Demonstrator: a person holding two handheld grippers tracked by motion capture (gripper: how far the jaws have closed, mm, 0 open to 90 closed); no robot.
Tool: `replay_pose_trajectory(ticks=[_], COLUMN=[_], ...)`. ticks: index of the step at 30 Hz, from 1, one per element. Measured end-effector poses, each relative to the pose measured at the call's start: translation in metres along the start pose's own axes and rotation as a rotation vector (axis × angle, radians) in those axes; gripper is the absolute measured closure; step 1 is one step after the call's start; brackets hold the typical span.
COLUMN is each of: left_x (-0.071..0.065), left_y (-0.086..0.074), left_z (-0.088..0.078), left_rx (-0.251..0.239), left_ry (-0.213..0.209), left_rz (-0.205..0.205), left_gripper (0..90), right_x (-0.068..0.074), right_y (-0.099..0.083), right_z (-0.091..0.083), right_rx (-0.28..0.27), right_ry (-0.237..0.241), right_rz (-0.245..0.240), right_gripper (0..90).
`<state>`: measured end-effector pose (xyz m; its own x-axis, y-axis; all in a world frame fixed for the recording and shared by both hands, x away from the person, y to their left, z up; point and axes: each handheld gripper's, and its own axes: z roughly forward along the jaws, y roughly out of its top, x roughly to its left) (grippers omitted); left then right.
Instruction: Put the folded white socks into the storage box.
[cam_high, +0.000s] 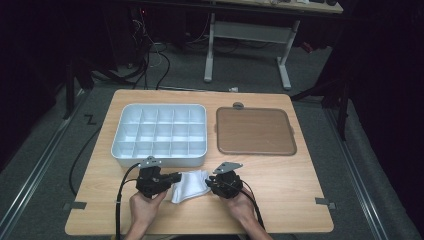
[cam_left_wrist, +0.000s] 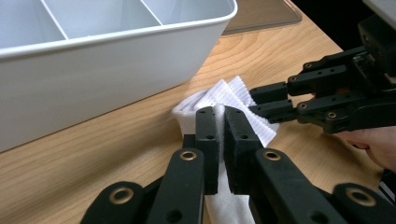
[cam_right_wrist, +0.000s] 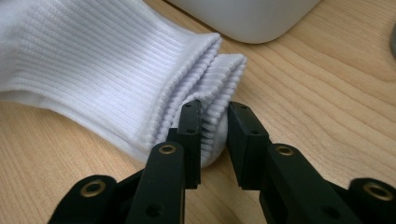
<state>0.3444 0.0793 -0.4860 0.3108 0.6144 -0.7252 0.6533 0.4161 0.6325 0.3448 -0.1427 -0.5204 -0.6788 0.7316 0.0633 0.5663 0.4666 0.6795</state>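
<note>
In the high view the white sock (cam_high: 189, 185) lies on the wooden table (cam_high: 295, 190) in the lower middle of the frame, just below the white compartment tray (cam_high: 159, 135) and directly between the two claws. Its long axis runs across the picture, left to right, with a slight rise toward the right.

At its left end the left gripper (cam_high: 176, 178) is clenched on the cloth; the left gripper view shows the sock (cam_left_wrist: 224, 100) pinched between the two black jaws at the bottom centre of that frame, the fabric bunching up behind them.

At the right end the right gripper (cam_high: 209, 184) comes in from the opposite side. In the right gripper view the ribbed cuff (cam_right_wrist: 208, 88) sits at the centre of the frame with one fold of it between the jaws; the left jaw touches the ribbing, while a narrow gap shows beside the right jaw, so the grasp looks loose and not firmly clamped.

The brown lid (cam_high: 255, 131) lies in the upper right, apart from the work.

Judging from this, the coming move turns on the cuff lying straight ahead of the right claw, at the end opposite the pinned one.
</note>
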Motion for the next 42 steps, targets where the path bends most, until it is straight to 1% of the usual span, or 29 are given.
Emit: replay_pose_trajectory(ticks=[2, 5, 8, 15, 16, 18, 24, 32, 37, 39, 40, 42], left_x=[-0.002, -0.003, -0.004, -0.008, -0.009, -0.010, -0.014, -0.018, -0.021, -0.021, -0.019, -0.018], left_y=[0.001, 0.002, 0.003, 0.003, 0.003, 0.003, 0.001, -0.001, -0.004, -0.005, -0.007, -0.008], left_z=[0.001, 0.002, 0.003, 0.006, 0.007, 0.008, 0.015, 0.021, 0.027, 0.030, 0.034, 0.036], left_rx=[0.003, 0.004, -0.001, 0.001, 0.004, 0.006, 0.019, 0.030, 0.042, 0.046, 0.054, 0.055], left_ry=[-0.009, -0.006, -0.015, -0.024, -0.032, -0.036, -0.041, -0.054, -0.060, -0.061, -0.053, -0.049], left_rz=[-0.002, 0.003, -0.009, -0.011, -0.005, -0.010, 0.003, 0.010, 0.023, 0.024, 0.027, 0.030], left_gripper=[85.8, 85.7, 85.8, 85.7, 85.7, 85.7, 85.7, 85.7, 85.7, 85.7, 85.7, 85.7], right_x=[0.001, 0.002, 0.005, 0.009, 0.010, 0.011, 0.016, 0.019, 0.021, 0.021, 0.021, 0.021], right_y=[0.000, 0.000, 0.001, 0.002, 0.002, 0.003, 0.003, 0.004, 0.004, 0.004, 0.003, 0.003], right_z=[0.001, 0.002, 0.002, 0.004, 0.005, 0.005, 0.006, 0.007, 0.007, 0.007, 0.007, 0.007], right_rx=[0.000, 0.003, 0.002, 0.002, 0.005, 0.006, 0.004, 0.009, 0.007, 0.005, 0.005, 0.005], right_ry=[0.007, 0.009, 0.015, 0.023, 0.025, 0.027, 0.035, 0.050, 0.057, 0.060, 0.062, 0.063], right_rz=[-0.010, -0.018, -0.043, -0.065, -0.071, -0.073, -0.095, -0.105, -0.110, -0.113, -0.113, -0.112], right_gripper=[77.6, 78.0, 79.0, 79.5, 79.6, 79.6, 79.7, 79.7, 79.7, 79.7, 79.6, 79.6])
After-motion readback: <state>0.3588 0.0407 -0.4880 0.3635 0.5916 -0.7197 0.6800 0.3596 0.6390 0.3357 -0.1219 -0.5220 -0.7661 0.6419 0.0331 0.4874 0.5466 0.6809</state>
